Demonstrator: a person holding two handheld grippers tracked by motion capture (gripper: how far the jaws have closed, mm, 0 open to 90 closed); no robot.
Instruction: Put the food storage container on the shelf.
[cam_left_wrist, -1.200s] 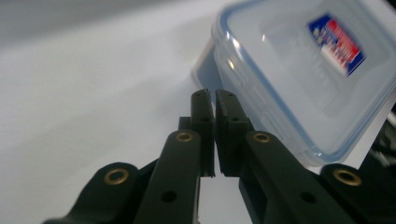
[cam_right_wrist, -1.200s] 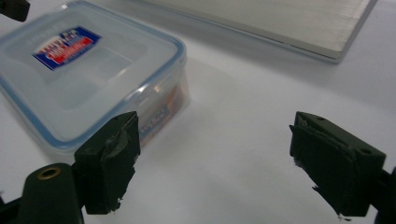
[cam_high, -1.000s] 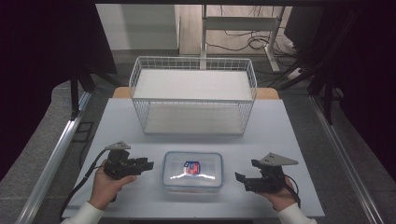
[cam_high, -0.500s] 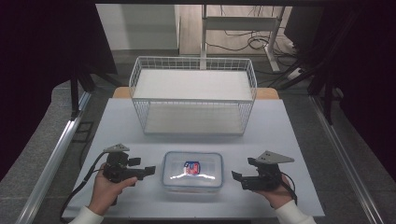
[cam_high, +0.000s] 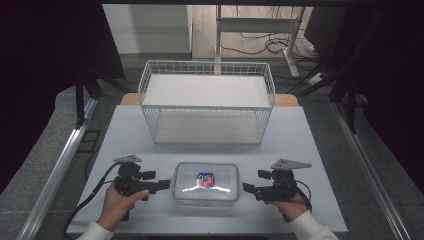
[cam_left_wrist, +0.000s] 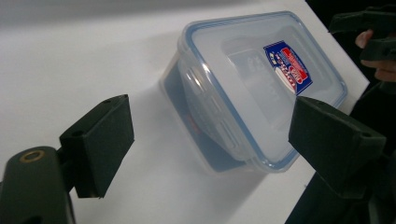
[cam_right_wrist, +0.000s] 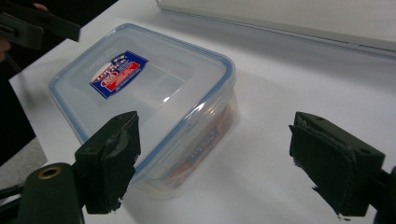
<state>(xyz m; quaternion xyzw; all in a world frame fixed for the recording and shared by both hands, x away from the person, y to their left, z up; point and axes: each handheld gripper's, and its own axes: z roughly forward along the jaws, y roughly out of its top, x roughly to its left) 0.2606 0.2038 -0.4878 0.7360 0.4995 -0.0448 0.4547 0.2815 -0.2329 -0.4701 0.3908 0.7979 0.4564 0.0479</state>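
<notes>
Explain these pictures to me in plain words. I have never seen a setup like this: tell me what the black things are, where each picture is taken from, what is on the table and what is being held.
No robot here: a person holds a hand tool in each hand, each ending in two black jaws, a pair of tongs. The high view looks down from above the person's side: the left tongs at left, the right tongs at right, on a white table. Between them lies a clear plastic box with a blue-rimmed lid and a red and blue label. Farther back stands a white wire basket. The other two pictures come from cameras riding on the tongs, looking along their jaws. In both, the jaws stand wide apart with the box just ahead, so both tongs are open and hold nothing. What is inside the box I cannot make out.
</notes>
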